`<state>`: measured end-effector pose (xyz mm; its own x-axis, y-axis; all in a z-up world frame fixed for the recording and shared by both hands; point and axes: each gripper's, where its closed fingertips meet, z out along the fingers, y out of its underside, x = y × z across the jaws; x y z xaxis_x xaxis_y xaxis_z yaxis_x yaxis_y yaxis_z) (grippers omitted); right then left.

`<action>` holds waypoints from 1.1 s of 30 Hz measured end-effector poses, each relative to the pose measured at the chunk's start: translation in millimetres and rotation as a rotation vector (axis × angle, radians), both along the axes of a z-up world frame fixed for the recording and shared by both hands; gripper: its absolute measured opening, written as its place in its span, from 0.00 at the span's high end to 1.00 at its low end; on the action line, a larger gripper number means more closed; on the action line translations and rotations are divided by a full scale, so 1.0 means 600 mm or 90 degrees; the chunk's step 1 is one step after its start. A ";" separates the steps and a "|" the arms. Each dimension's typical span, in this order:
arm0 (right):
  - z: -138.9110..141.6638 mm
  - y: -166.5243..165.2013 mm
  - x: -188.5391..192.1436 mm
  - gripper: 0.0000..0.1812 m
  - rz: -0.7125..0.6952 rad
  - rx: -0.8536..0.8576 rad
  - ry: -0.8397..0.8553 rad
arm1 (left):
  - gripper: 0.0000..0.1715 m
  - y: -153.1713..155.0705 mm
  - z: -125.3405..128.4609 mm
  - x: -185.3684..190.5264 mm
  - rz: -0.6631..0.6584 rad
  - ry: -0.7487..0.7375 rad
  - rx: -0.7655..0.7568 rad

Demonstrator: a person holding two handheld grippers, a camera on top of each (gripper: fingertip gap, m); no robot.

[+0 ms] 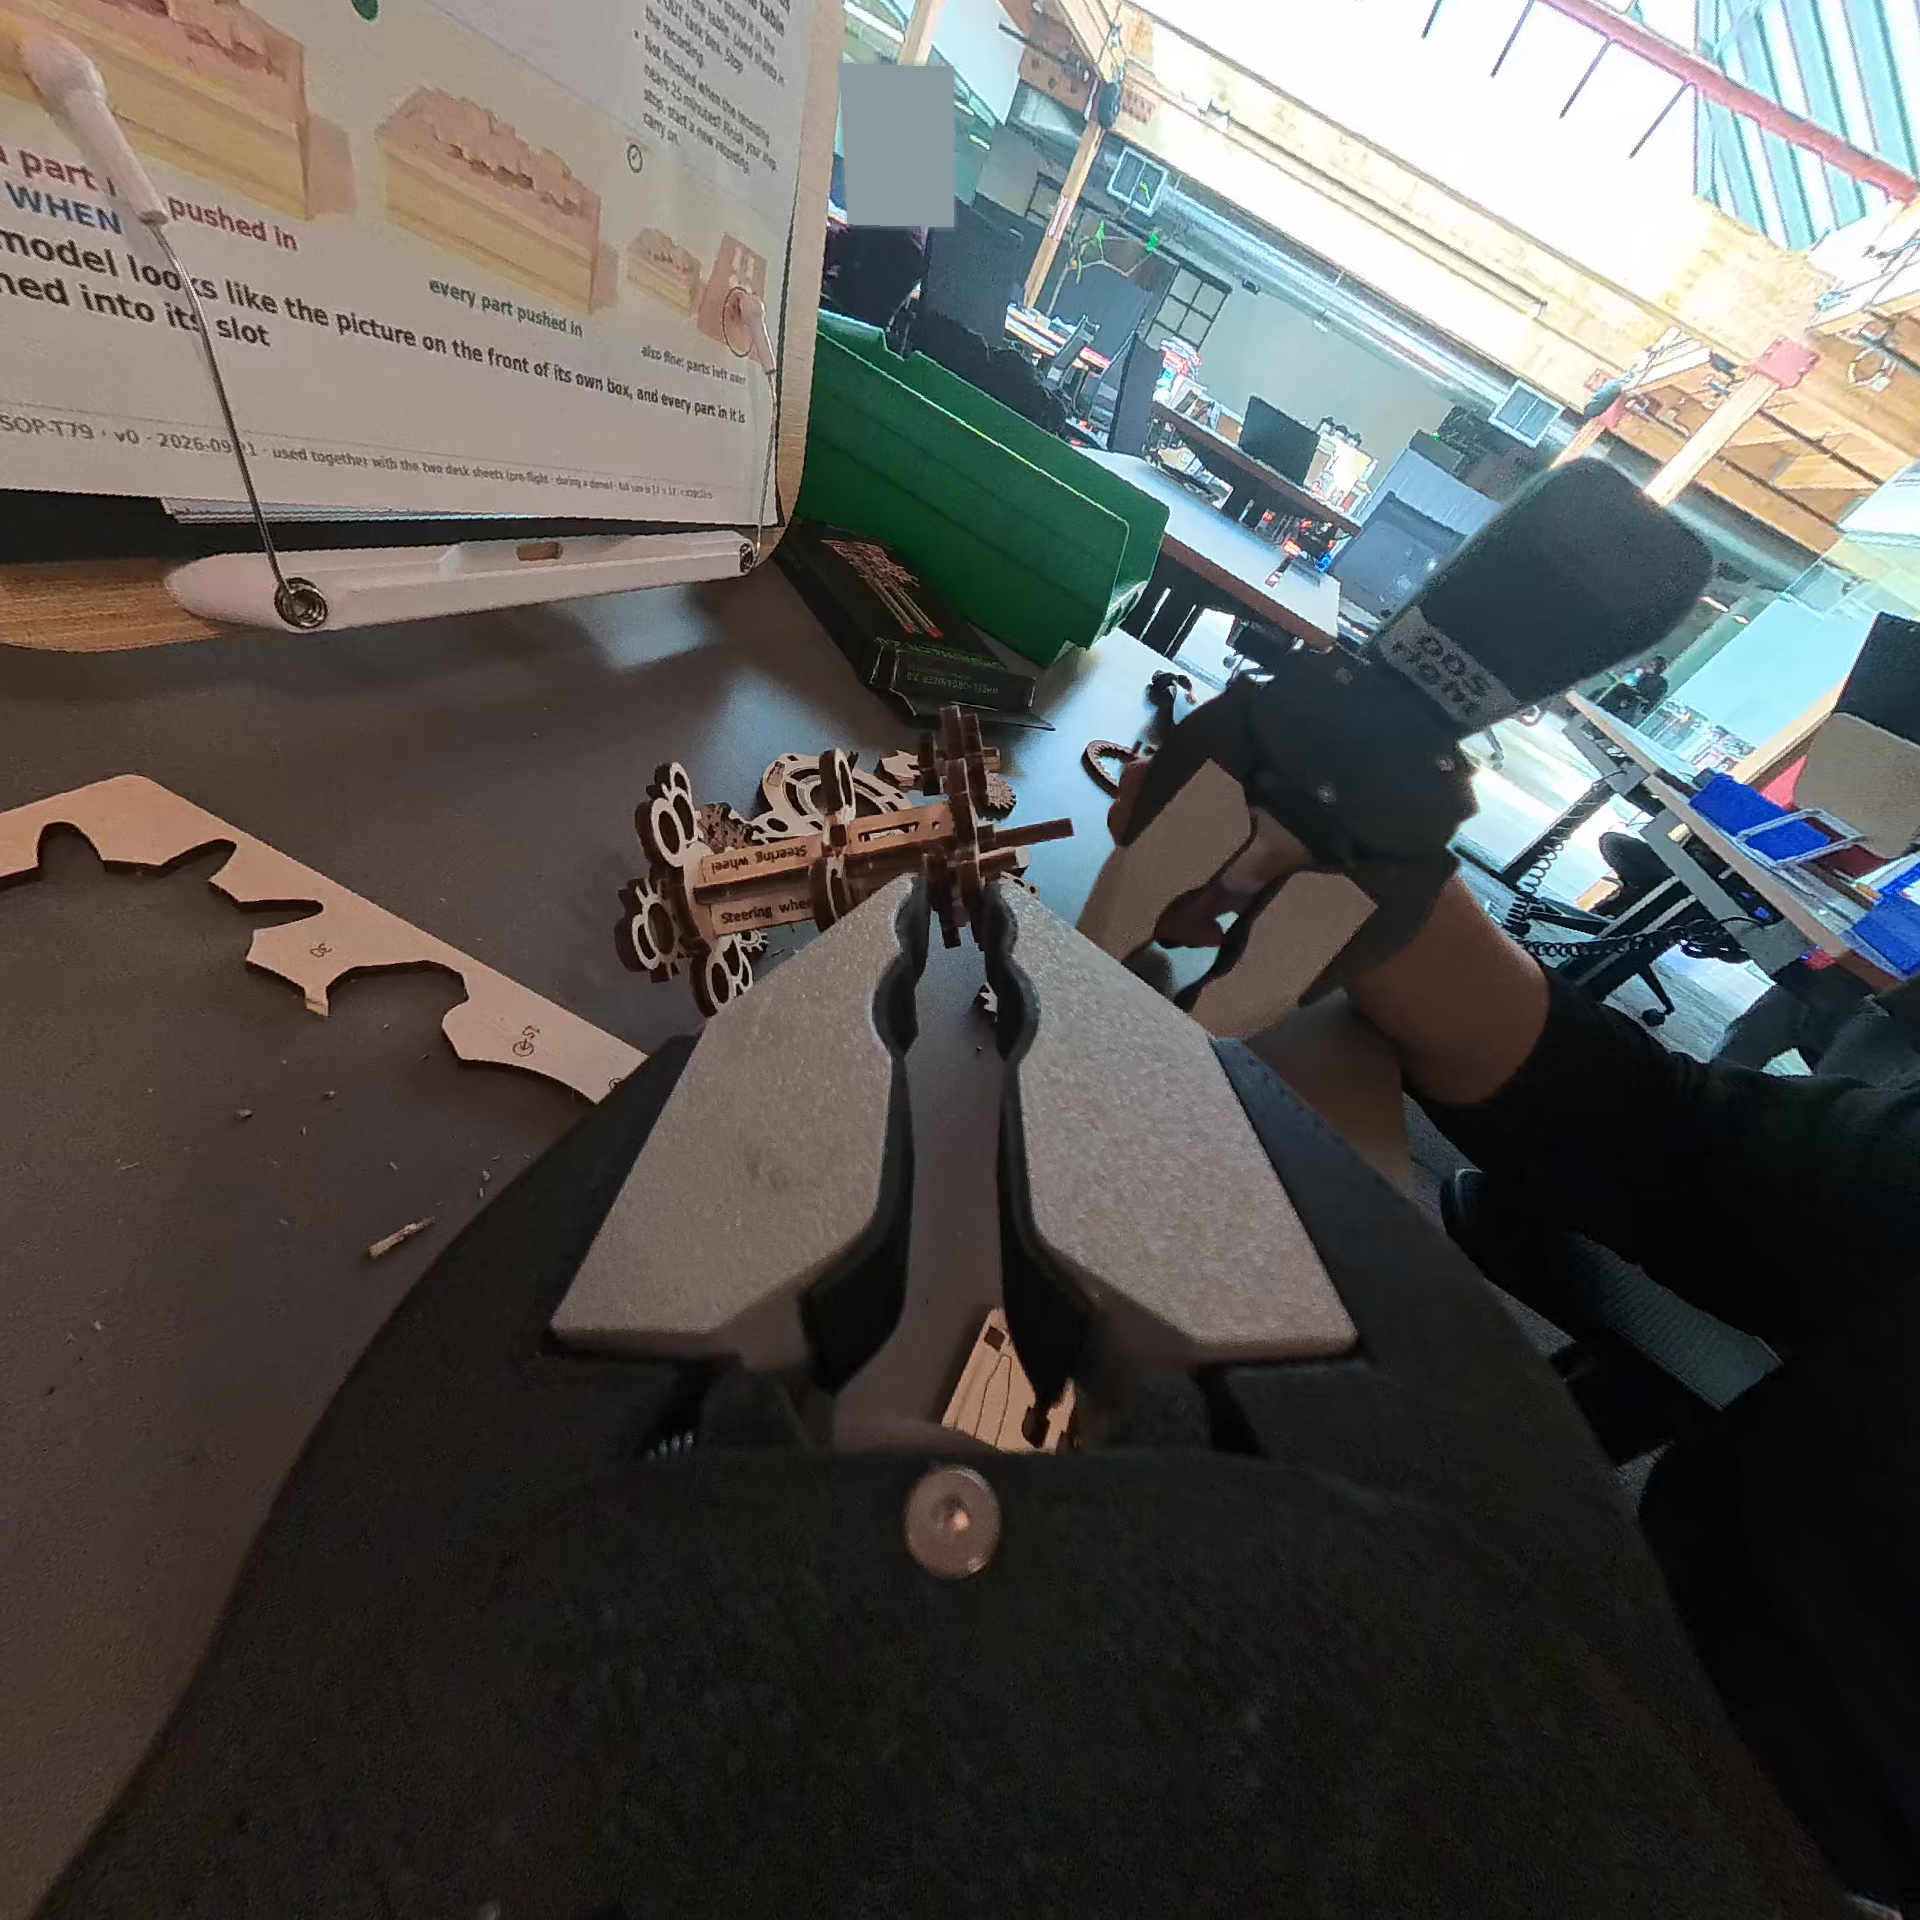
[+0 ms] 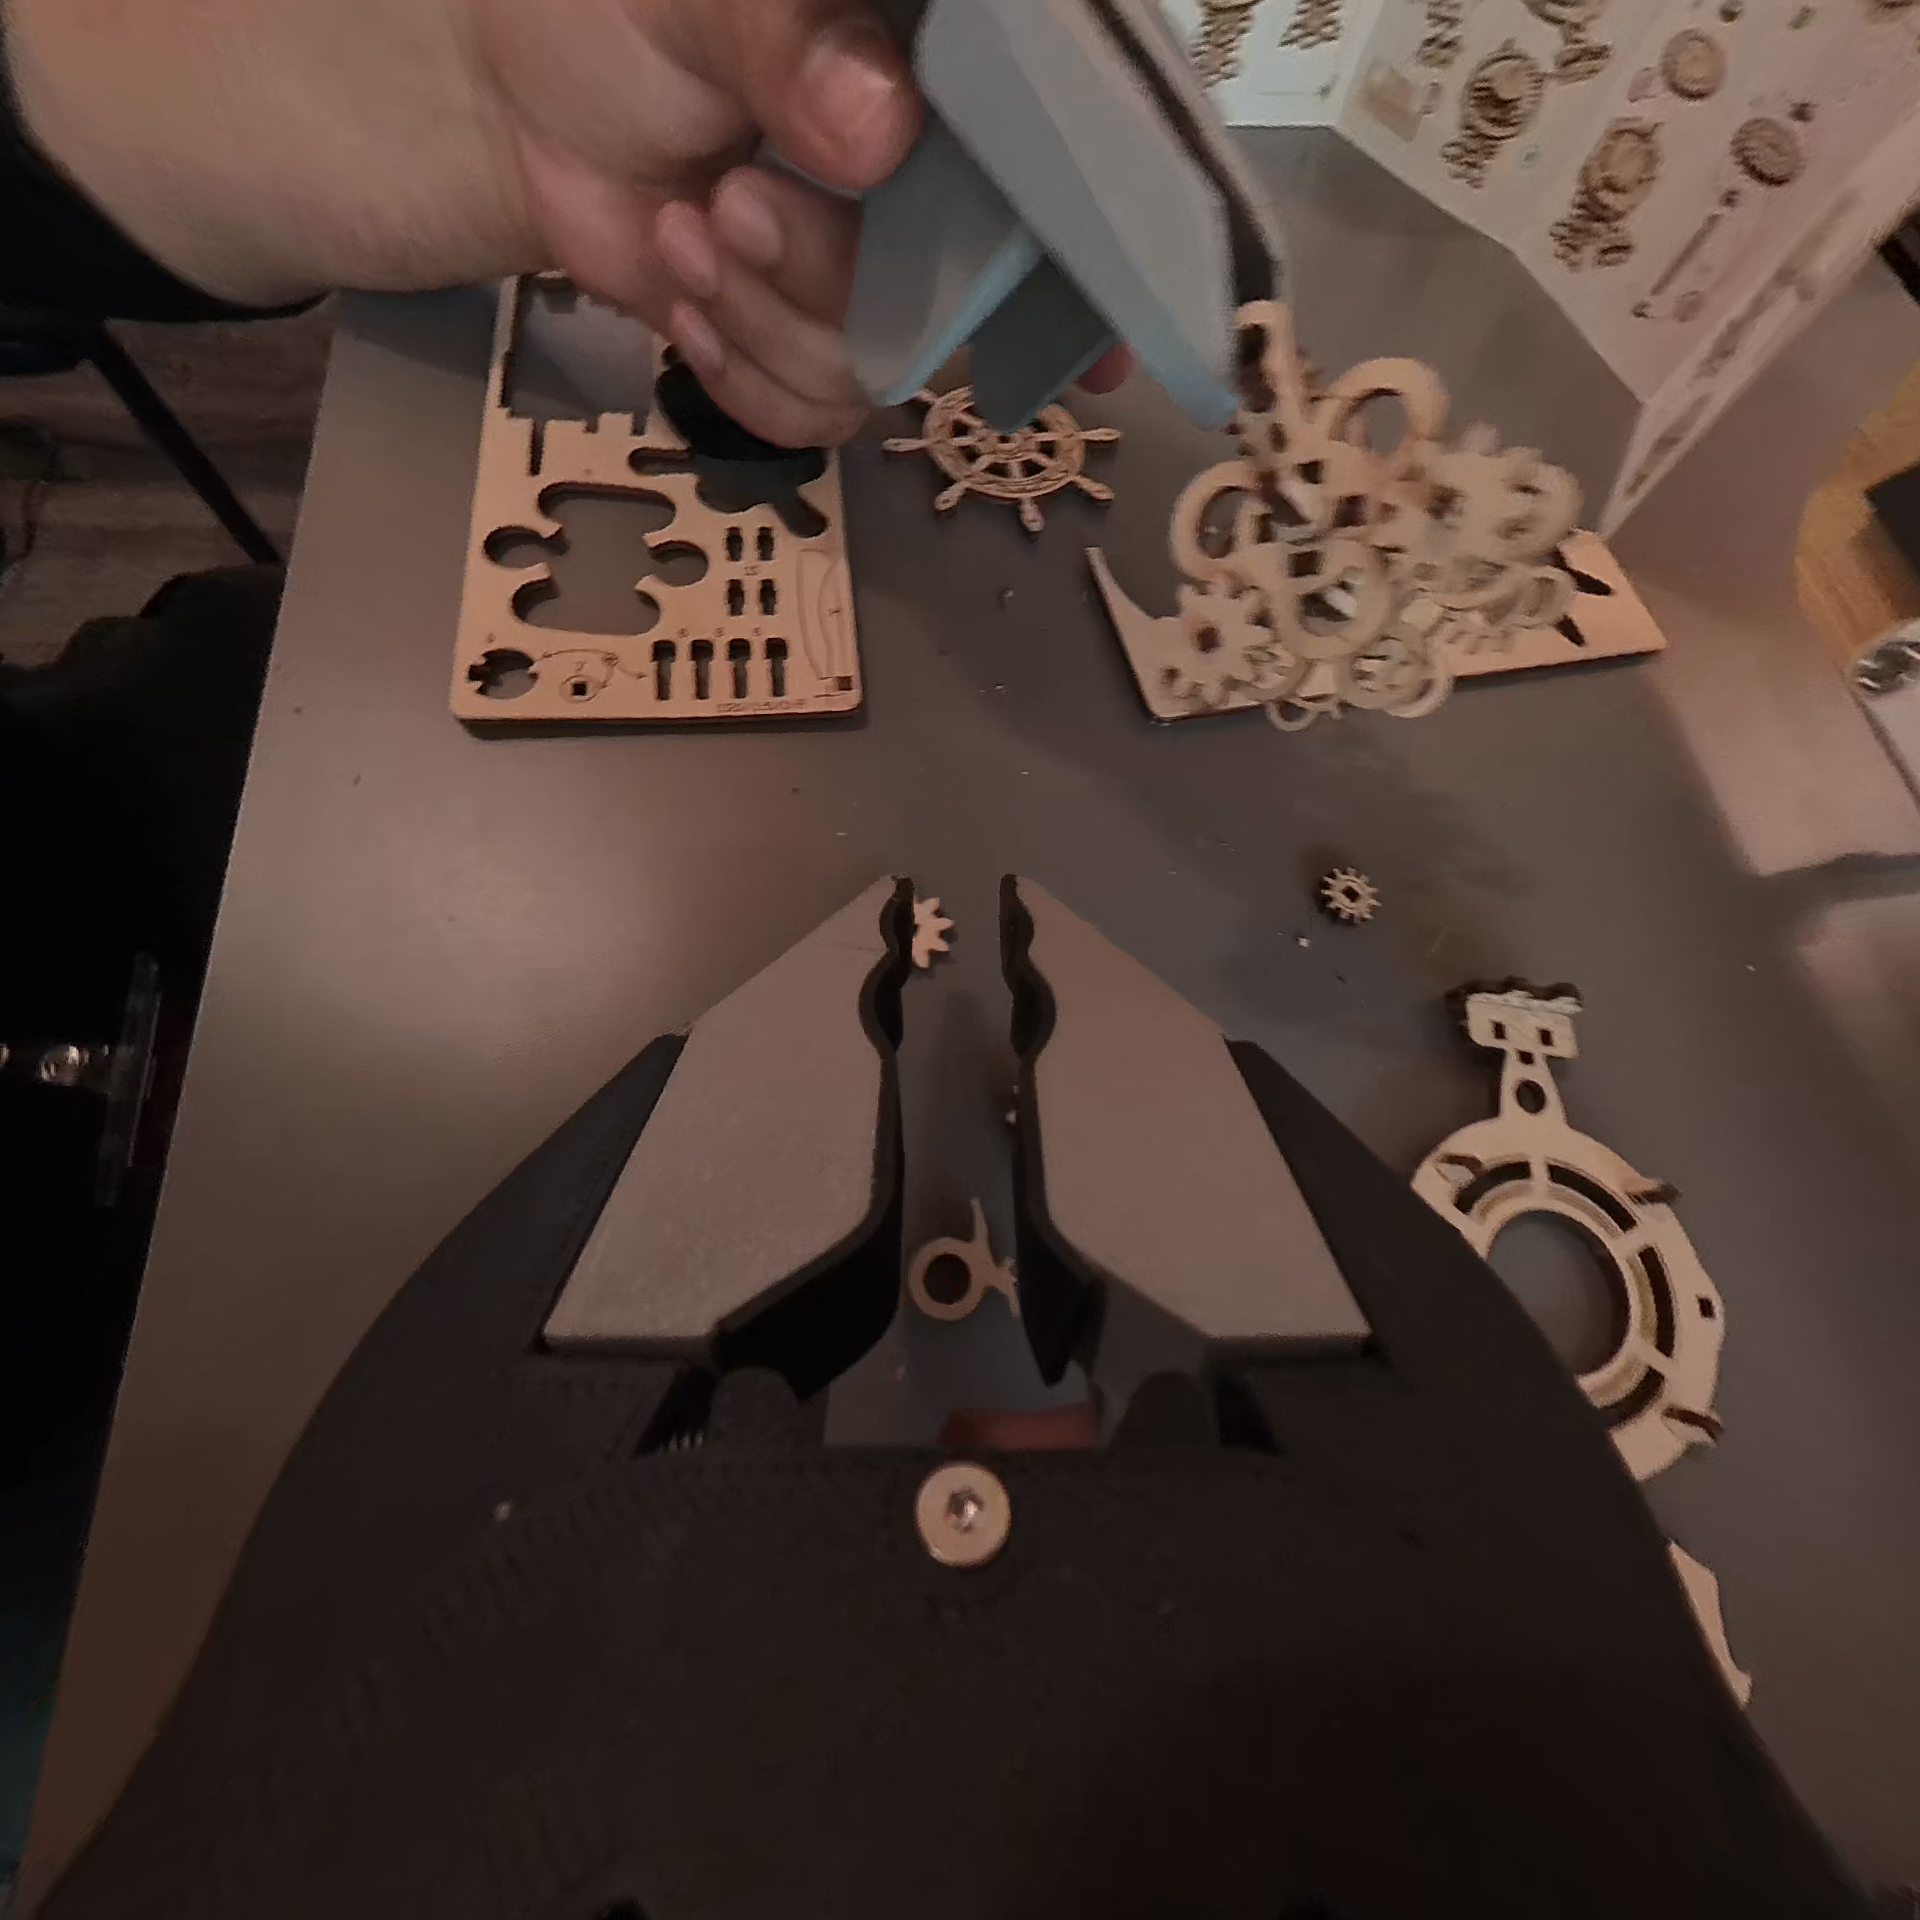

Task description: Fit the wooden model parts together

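My left gripper (image 1: 956,914) is shut on the dark gear end of a wooden gear assembly (image 1: 769,862) with several cog wheels and flower-shaped discs. In the right wrist view a hand holds that gripper (image 2: 1049,260) at the top, with the blurred assembly (image 2: 1351,540) over a sheet fragment (image 2: 1558,644). My right gripper (image 2: 951,894) is open low over the grey table (image 2: 623,831). A small pale gear (image 2: 933,935) sits between its tips, against the left finger. The right gripper also shows in the left wrist view (image 1: 1236,914), to the right of the assembly.
A punched-out sheet (image 2: 665,540), a ship's wheel part (image 2: 1003,457), a small dark gear (image 2: 1349,896), a ring-shaped frame part (image 2: 1558,1278) and a small loop part (image 2: 951,1278) lie on the table. An instruction stand (image 1: 416,260), a green bin (image 1: 966,488) and a dark box (image 1: 914,623) stand behind. The grippers' ends are close to 9 centimeters from one another.
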<state>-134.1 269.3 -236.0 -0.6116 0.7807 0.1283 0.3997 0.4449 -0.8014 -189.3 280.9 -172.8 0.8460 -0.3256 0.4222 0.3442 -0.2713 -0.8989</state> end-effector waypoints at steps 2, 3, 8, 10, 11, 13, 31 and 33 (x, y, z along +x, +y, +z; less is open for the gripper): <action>-0.009 -0.006 0.004 0.93 0.014 0.021 -0.009 | 0.96 0.000 0.000 0.000 0.000 0.000 0.000; -0.014 -0.008 0.005 0.93 0.019 0.031 -0.014 | 0.96 0.000 0.000 0.000 0.000 0.001 0.000; -0.030 -0.008 0.007 0.91 0.018 0.052 -0.038 | 0.96 0.000 -0.001 0.001 -0.001 0.001 -0.001; -0.034 -0.007 0.006 0.91 0.017 0.061 -0.040 | 0.96 0.000 -0.001 0.001 -0.002 0.002 -0.001; -0.035 -0.007 0.006 0.91 0.018 0.065 -0.041 | 0.96 0.000 -0.001 0.001 -0.002 0.002 -0.002; -0.037 -0.008 0.005 0.91 0.018 0.070 -0.042 | 0.96 0.000 -0.001 0.001 -0.002 0.001 -0.002; -0.034 -0.005 -0.001 0.95 0.008 0.089 -0.022 | 0.96 0.000 -0.001 0.001 -0.004 -0.004 -0.002; -0.025 -0.004 -0.004 0.95 0.004 0.094 0.000 | 0.96 0.000 -0.001 0.001 -0.005 -0.004 -0.002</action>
<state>-136.7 266.9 -251.2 -0.6166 0.7491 0.2422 0.3961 0.5611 -0.7268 -188.6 280.8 -173.2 0.8410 -0.3304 0.4284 0.3479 -0.2762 -0.8959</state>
